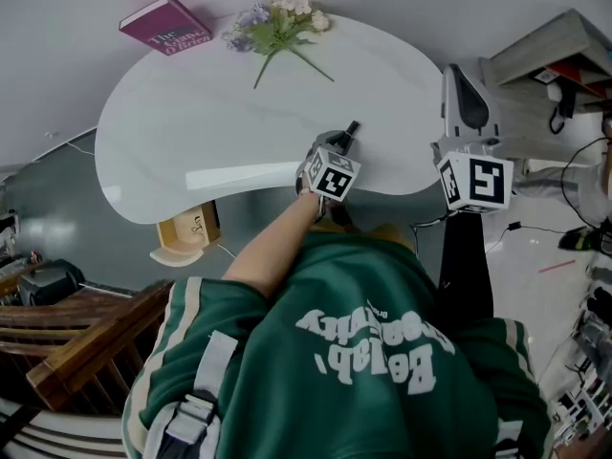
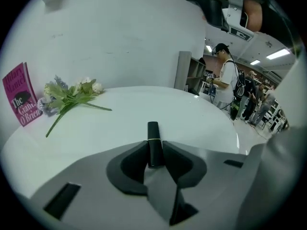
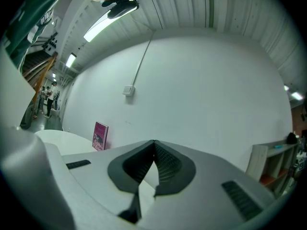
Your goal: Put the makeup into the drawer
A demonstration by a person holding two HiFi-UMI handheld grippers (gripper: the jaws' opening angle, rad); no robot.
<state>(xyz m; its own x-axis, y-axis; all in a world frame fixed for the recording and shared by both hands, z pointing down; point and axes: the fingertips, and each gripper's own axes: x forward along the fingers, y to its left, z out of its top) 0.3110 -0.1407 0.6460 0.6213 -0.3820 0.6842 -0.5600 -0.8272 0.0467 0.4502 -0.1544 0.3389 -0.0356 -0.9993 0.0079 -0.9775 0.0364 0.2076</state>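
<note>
My left gripper (image 2: 154, 152) is clamped on the lipstick (image 2: 153, 133), right at the table's (image 2: 158, 104) near edge. My right gripper (image 3: 154, 147) is closed on nothing, just off the table's right edge.

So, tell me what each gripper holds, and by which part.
The left gripper grips the black lipstick by its near end, the rest sticking out past the tips. The right gripper is shut, empty.

Table (image 1: 191, 142) surface open; flowers (image 1: 277, 27), book (image 1: 164, 25) seemingly line its far edge.
</note>
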